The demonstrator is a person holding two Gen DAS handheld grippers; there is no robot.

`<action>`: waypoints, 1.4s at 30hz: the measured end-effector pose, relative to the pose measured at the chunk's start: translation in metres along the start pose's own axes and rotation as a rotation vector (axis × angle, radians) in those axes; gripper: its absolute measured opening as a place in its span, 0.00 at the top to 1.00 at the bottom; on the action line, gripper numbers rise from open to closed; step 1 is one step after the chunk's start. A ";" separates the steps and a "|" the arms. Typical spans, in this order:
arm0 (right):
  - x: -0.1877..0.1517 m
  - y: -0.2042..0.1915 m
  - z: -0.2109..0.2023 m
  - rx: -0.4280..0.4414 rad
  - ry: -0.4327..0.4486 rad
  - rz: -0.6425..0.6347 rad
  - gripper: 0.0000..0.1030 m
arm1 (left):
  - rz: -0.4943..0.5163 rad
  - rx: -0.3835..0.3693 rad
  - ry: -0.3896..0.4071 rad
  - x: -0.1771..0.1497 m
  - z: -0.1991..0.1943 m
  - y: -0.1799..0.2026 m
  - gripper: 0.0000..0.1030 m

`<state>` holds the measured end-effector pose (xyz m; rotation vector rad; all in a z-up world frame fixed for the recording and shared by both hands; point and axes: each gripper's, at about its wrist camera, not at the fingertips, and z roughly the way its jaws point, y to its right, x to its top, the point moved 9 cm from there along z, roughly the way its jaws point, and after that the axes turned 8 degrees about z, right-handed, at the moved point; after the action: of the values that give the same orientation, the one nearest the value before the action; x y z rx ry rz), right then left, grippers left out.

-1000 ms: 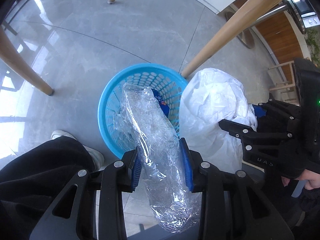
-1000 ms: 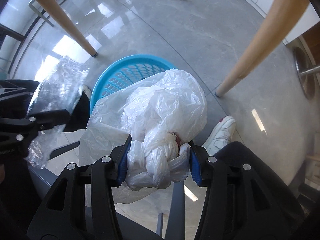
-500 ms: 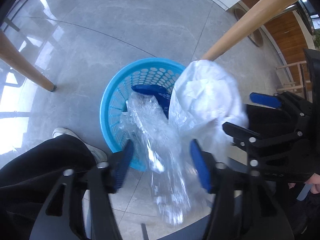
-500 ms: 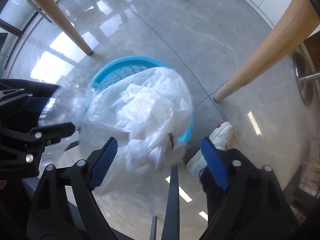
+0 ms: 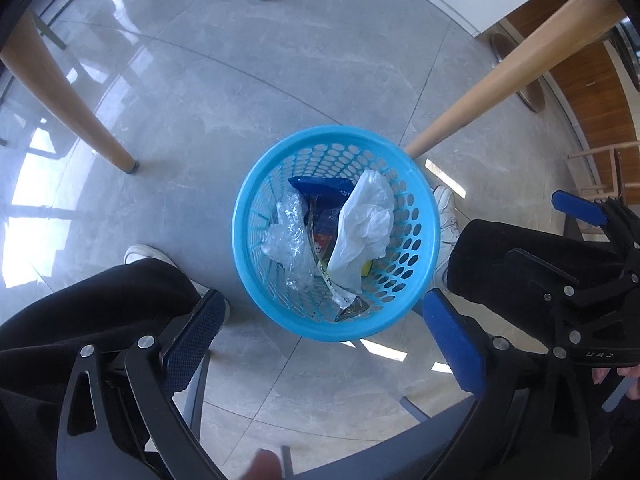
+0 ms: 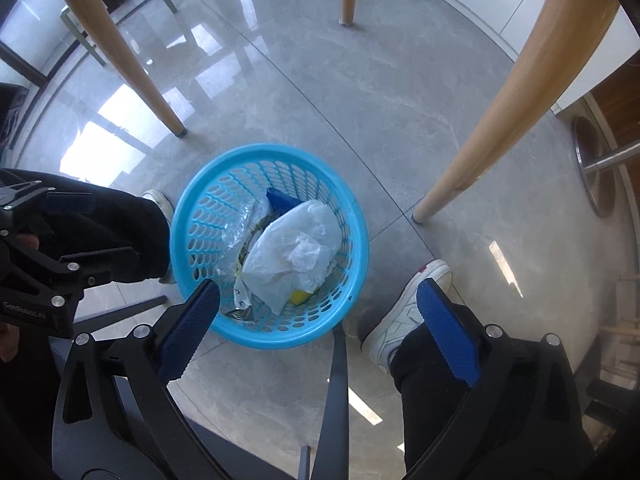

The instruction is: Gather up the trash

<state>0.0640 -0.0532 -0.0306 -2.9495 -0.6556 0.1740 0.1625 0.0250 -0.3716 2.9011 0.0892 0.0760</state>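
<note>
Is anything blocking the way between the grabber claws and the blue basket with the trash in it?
Nothing visible does. The left gripper and right gripper both hang above the blue basket, jaws wide apart and empty. The white plastic bag and the clear crinkled wrap already lie inside it, with only open air above the rim.

Basket (image 5: 338, 330): round, sky-blue perforated plastic, upright on the floor, at view centre in both wrist views (image 6: 264, 338).

White bag (image 5: 366, 226): crumpled thin plastic, inside the basket toward 3 o'clock in the left view, leaning against the inner wall (image 6: 294, 252).

Clear wrap (image 5: 290, 236): crinkled transparent film, inside the basket toward 9 o'clock, beside the white bag (image 6: 240, 228).

Blue packet (image 5: 320, 192): dark blue, toward 12 o'clock, partly under both plastics (image 6: 282, 200).

Wrapper strip (image 5: 340, 296): pale printed strip with a dark end, toward 6 o'clock at the bottom.

Yellow item (image 6: 302, 296): mostly hidden under the white bag; kind cannot be told.
</note>
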 end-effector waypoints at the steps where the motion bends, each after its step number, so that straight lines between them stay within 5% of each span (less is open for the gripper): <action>1: 0.000 -0.002 -0.006 0.006 0.008 -0.003 0.08 | 0.007 0.006 0.013 -0.001 -0.005 0.001 0.06; 23: -0.051 -0.052 -0.162 0.201 0.197 -0.068 0.08 | 0.161 0.091 0.289 -0.050 -0.137 0.028 0.06; 42: -0.069 -0.066 -0.184 0.251 0.245 -0.073 0.08 | 0.218 0.069 0.358 -0.070 -0.166 0.050 0.06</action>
<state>0.0000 -0.0394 0.1660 -2.6439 -0.6522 -0.1040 0.0854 0.0108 -0.2018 2.9198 -0.1670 0.6408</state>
